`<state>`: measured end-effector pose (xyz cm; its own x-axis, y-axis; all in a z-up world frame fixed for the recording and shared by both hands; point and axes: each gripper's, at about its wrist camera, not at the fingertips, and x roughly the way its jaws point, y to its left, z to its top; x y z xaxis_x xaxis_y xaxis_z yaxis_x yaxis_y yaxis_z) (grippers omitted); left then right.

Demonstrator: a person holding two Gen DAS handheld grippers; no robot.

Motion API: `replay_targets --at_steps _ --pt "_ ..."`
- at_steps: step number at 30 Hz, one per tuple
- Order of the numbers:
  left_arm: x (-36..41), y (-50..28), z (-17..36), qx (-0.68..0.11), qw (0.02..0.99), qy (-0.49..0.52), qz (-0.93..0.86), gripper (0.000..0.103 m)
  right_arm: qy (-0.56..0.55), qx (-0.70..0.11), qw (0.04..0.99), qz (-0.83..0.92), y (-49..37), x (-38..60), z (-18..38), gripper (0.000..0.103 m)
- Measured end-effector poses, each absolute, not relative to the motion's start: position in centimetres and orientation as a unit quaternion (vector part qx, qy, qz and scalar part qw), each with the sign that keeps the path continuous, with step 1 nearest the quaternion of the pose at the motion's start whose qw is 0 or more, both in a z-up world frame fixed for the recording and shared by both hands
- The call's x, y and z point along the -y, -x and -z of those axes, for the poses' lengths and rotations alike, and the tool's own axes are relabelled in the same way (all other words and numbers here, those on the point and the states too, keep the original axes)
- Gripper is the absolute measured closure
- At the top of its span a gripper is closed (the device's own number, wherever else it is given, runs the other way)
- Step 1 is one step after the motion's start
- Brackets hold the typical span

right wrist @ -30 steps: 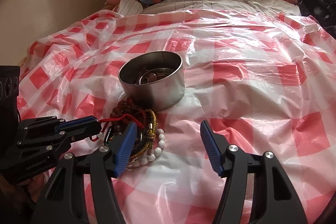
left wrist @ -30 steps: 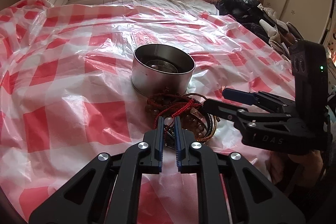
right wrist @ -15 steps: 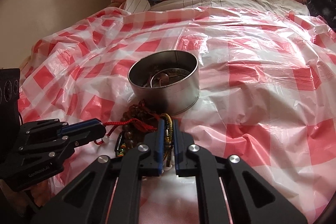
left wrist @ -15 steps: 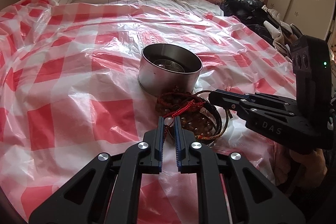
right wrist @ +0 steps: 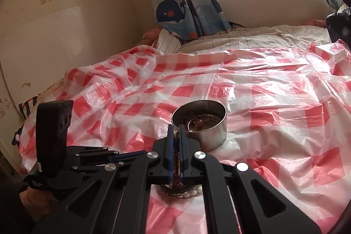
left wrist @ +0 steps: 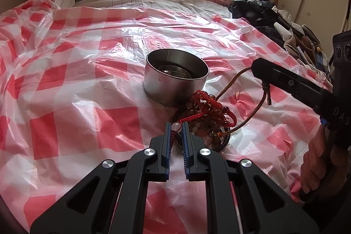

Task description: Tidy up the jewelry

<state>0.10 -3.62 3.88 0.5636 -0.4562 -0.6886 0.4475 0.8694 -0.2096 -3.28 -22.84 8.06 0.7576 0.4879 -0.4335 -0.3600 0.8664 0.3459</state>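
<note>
Beads are piled on the red checked sheet, touching the front of the tin. In the left view, the left gripper is pinched nearly closed on a red string at the pile's near edge. A brown cord is held up from the pile by the right gripper, off to the right.

In the right view, the right gripper has just been closing and is clamped on the cord, just in front of the tin. White beads are seen below it.
</note>
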Motion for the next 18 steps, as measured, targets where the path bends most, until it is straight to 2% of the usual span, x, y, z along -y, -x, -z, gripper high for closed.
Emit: replay_targets --at_steps 9,11,13,18 --pt "3.5 0.1 -4.2 -0.385 0.887 0.006 0.255 0.094 -0.207 -0.227 0.904 -0.296 3.8 25.1 -9.2 0.098" --pt "3.5 0.0 -4.2 -0.385 0.887 0.007 0.255 0.094 -0.183 -0.239 0.916 -0.265 3.4 25.2 -9.2 0.098" --pt "3.5 0.0 -4.2 -0.386 0.886 0.007 0.255 0.094 -0.223 -0.255 0.893 -0.295 2.9 25.8 -8.5 0.098" --pt "3.4 0.0 -4.1 -0.387 0.886 0.007 0.254 0.094 -0.258 -0.239 0.880 -0.320 3.2 26.7 -8.8 0.098"
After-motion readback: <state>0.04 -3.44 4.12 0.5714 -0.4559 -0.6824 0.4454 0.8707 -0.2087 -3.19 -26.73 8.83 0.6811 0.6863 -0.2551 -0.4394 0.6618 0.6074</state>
